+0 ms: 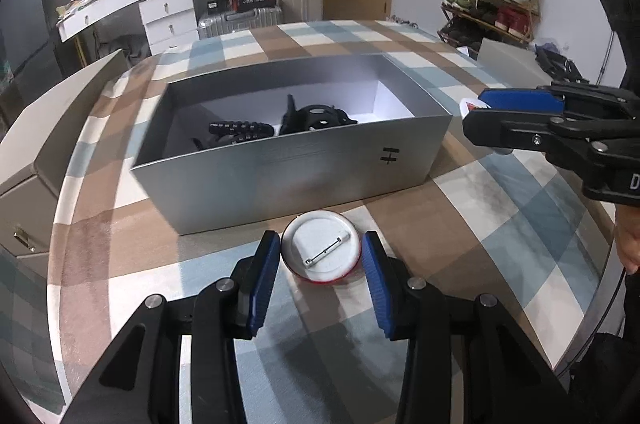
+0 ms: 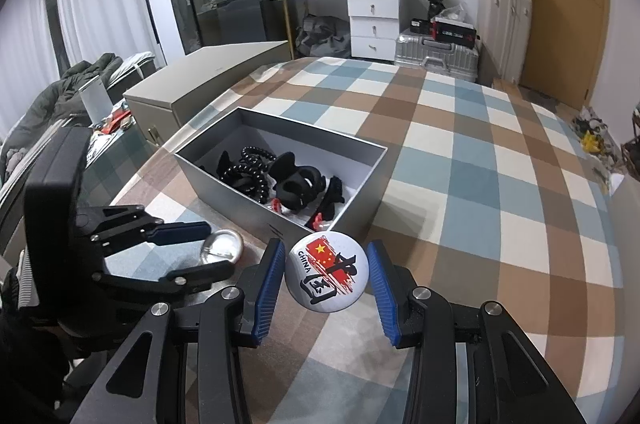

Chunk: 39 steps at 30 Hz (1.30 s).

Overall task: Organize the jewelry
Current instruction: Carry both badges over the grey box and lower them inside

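Observation:
A round pin badge point(image 1: 322, 256) lies face down just in front of the silver box point(image 1: 280, 168), white back and pin showing. My left gripper point(image 1: 321, 244) is shut on its two edges; whether it is off the cloth I cannot tell. In the right wrist view the left gripper point(image 2: 219, 249) appears at the left with that badge point(image 2: 224, 244) between its fingers. My right gripper point(image 2: 326, 256) is shut on a second badge point(image 2: 326, 274), printed with a red flag and "CHINA", held above the cloth near the box's point(image 2: 224, 180) corner. The box holds black beads point(image 2: 252, 176) and black hair clips point(image 2: 298, 184).
The checked tablecloth point(image 2: 460, 164) stretches wide to the right of the box. A grey lidded case point(image 2: 208, 80) stands beyond the table's left edge. A person's hand point(image 1: 628, 244) shows at the right. Suitcases, a drawer unit and a shoe rack line the far wall.

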Available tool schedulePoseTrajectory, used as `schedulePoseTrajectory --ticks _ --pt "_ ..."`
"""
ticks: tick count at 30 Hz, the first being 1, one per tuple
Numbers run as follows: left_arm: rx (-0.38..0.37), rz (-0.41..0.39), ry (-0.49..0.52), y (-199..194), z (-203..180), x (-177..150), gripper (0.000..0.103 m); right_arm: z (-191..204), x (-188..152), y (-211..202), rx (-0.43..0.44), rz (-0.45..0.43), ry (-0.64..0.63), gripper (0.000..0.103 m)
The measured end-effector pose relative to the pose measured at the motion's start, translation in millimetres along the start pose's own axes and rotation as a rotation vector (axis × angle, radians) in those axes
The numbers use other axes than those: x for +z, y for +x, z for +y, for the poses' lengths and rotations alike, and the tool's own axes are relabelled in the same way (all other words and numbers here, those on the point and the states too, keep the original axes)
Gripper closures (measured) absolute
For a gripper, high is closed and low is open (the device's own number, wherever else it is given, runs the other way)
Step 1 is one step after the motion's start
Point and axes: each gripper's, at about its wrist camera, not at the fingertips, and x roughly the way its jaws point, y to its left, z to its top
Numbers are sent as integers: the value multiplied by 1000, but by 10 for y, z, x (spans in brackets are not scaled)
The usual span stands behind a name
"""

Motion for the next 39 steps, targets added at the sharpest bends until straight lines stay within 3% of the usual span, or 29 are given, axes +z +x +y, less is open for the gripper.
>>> schedulePoseTrajectory --ticks 20,30,39 --pt "36 -206 -75 -290 252 202 67 24 50 -87 43 -138 41 62" --pt "58 -233 -95 -279 322 283 67 -16 124 -107 56 -204 80 62" --pt "94 -237 -104 -180 426 395 67 37 211 62 112 -205 118 62"
